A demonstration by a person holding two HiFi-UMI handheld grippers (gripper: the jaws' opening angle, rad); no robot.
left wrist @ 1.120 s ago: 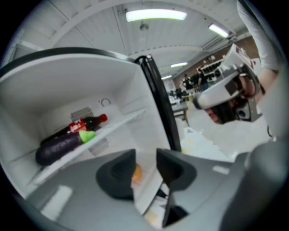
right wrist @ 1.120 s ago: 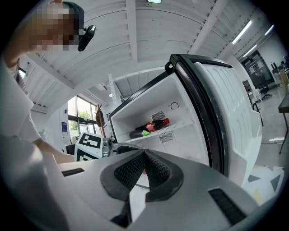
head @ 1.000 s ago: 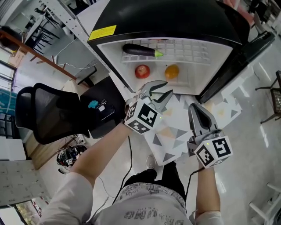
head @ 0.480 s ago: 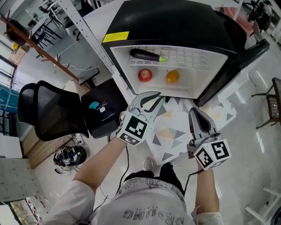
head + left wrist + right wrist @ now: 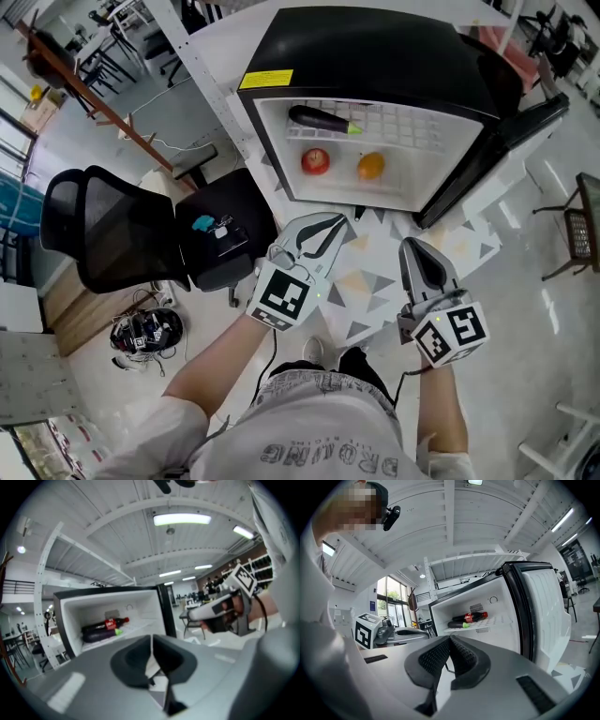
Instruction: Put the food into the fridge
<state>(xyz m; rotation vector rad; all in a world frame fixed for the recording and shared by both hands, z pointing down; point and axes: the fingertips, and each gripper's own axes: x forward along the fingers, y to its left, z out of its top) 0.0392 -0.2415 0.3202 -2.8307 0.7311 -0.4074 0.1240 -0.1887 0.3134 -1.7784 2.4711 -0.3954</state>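
A black mini fridge (image 5: 375,56) stands open on the floor in front of me. On its upper shelf lies a dark eggplant (image 5: 321,118); below it sit a red apple (image 5: 316,161) and an orange (image 5: 371,166). The gripper views also show a cola bottle (image 5: 472,617) behind the eggplant (image 5: 457,625). My left gripper (image 5: 330,225) hangs short of the fridge opening; its jaws are closing and meet with nothing between them. My right gripper (image 5: 418,247) is beside it, shut and empty, and it also shows in the left gripper view (image 5: 206,613).
The fridge door (image 5: 497,141) swings open to the right. A black office chair (image 5: 103,234) and a low black stand (image 5: 220,239) are to the left. A patterned mat (image 5: 375,281) lies under the grippers. A metal rack post (image 5: 202,70) rises left of the fridge.
The left gripper's jaws, open a second ago, have come together on nothing. It has drawn back a little from the fridge. The right gripper has hardly moved.
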